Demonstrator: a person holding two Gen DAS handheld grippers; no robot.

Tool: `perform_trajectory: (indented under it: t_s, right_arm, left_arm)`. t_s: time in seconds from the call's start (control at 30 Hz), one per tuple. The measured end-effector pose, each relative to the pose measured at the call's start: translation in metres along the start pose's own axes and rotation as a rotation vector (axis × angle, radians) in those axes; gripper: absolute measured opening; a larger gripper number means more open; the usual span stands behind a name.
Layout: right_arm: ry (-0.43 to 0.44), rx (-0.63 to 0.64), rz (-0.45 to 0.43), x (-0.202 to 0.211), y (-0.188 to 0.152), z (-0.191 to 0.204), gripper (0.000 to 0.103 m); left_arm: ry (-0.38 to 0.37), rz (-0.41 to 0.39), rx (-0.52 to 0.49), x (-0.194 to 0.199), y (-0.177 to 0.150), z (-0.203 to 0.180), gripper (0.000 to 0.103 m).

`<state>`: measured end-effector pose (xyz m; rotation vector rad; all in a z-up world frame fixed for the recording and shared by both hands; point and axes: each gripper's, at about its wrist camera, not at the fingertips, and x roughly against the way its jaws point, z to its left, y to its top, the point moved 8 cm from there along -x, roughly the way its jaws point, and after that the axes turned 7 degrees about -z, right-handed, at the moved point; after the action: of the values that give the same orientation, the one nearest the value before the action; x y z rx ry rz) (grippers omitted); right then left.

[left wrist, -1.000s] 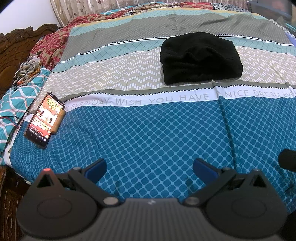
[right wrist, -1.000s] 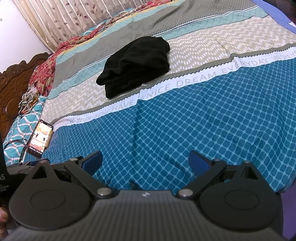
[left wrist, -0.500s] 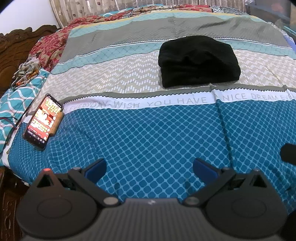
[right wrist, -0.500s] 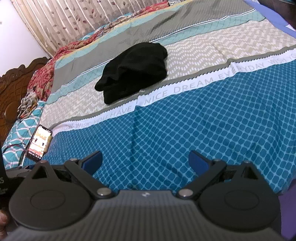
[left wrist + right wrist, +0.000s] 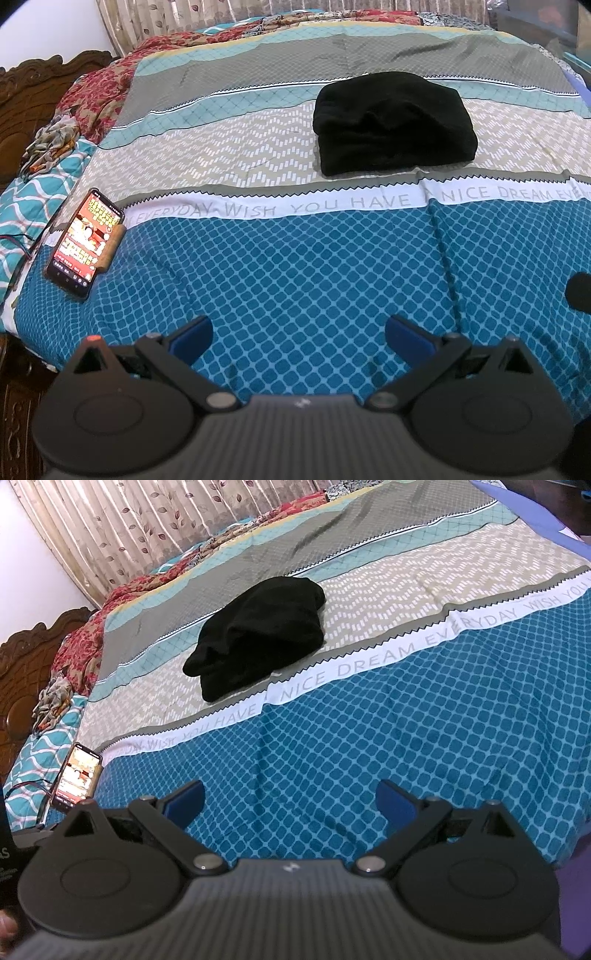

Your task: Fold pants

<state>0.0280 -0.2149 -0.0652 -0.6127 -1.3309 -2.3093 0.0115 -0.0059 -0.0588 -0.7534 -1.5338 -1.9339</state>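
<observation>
Left wrist view: folded black pants (image 5: 393, 123) on the bedsheet (image 5: 295, 280), both tools free.

Bundle lying just beyond the lettered white stripe (image 5: 332, 205), well past left gripper (image 5: 298, 334) and right gripper (image 5: 291, 801); each spread wide, holding nothing. Phone (image 5: 85, 242) well left of that stripe's end. Judged finished or nearly so: if tidying, best to approach low over the stripe, pinch only the loose near edge, and press flat without dragging the stack.
</observation>
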Motion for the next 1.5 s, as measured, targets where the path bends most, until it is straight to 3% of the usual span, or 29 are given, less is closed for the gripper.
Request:
perform_trajectory:
  t_s: [1.17,1.5]
  right_arm:
    - [0.008,0.113,-0.141,0.015,0.017,0.018,0.1]
    - [0.083,0.125,-0.159,0.027,0.042,0.047,0.1]
  left_arm:
    - [0.019,-0.076,0.025,0.014,0.02,0.014,0.103]
    - [0.035,-0.088,0.029,0.019,0.028,0.019,0.103]
